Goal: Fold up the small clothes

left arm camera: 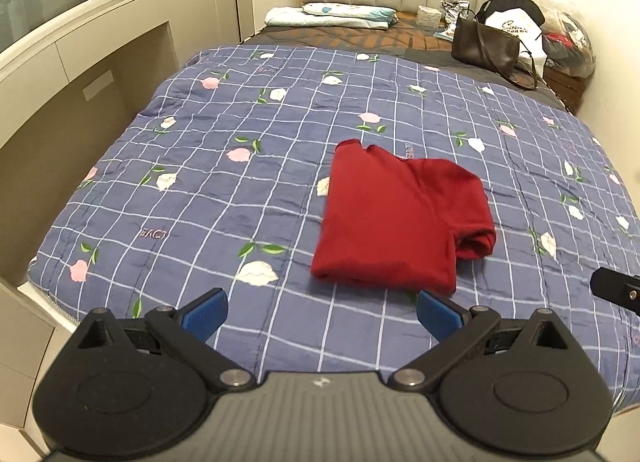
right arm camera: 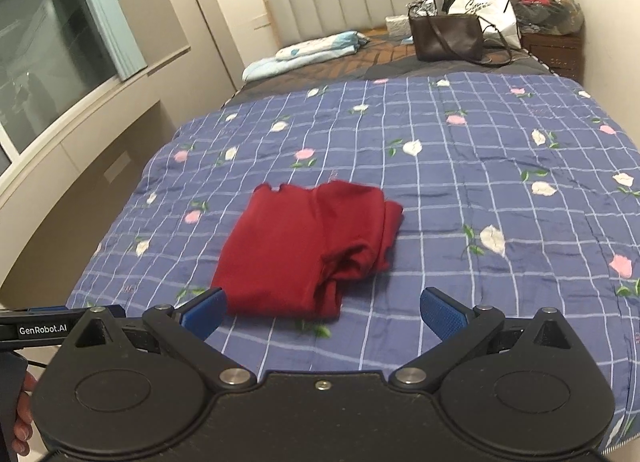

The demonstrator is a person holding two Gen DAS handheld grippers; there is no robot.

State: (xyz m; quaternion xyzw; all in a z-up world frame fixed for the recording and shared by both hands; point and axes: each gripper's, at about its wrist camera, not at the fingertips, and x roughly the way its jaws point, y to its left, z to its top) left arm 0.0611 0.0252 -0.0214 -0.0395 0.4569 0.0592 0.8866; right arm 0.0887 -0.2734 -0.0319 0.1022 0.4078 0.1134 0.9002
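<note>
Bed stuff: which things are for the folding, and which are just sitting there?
For the folding: red shirt, left gripper, right gripper, both open, holding nothing.

Just sitting there: brown handbag, white bag, folded blanket, quilt.

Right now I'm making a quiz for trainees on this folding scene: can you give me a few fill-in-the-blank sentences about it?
1. The folded garment lying on the quilt is ____ in colour.
2. Both the left gripper and the right gripper have their jaws ____, holding nothing.
3. The brown handbag stands near the ____ of the bed.
4. The quilt's grid lines are white on a ____ ground.

Missing words: red; open; headboard; blue
</note>
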